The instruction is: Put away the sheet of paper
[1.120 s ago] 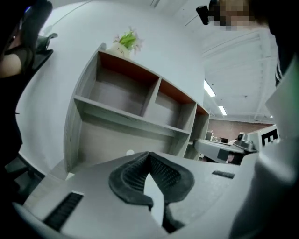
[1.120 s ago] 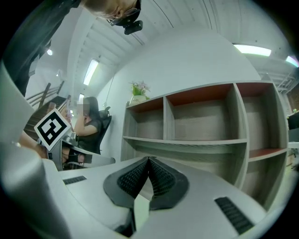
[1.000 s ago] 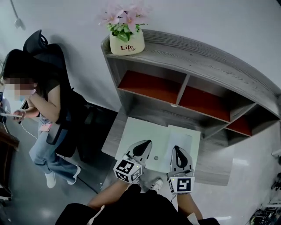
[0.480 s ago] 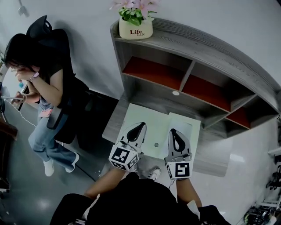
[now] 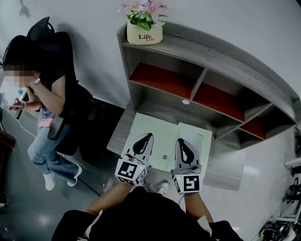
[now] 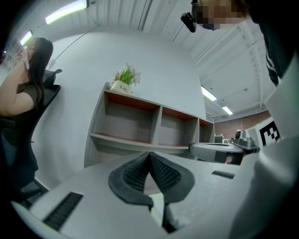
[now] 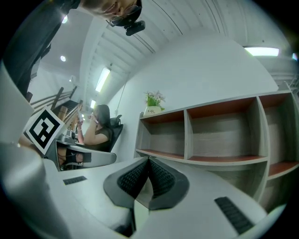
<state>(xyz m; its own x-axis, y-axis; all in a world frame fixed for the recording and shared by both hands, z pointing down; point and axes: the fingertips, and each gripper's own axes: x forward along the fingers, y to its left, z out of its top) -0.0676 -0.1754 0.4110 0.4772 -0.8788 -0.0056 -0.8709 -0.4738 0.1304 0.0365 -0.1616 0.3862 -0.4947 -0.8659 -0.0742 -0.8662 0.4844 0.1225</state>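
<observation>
The grey wooden shelf unit with red-backed compartments [image 5: 221,61] stands over a grey worktop [image 5: 230,165]. The white sheet of paper [image 5: 198,133] lies flat just before the unit. My left claw [image 5: 146,139] and right claw [image 5: 183,146] hover above, both closed and empty. Lying flat, the sheet could skid or crumple when I pinch it.

The head view has even, cool, rather flat light from overhead, with no hard shadows. The shelf [image 5: 207,70] bows in a curve from lens distortion, and its lower bays sit in soft shade. The glossy floor [image 5: 44,219] carries pale reflections at the lower left. Both gripper views are fisheye circles with black corners. In the left gripper view a ceiling light [image 6: 65,11] glares at the upper left. In the right gripper view a ceiling strip [image 7: 262,50] blows out at the upper right. The left tool [image 6: 149,156] and right tool [image 7: 148,161] turn soft and blurred close to the lens.
</observation>
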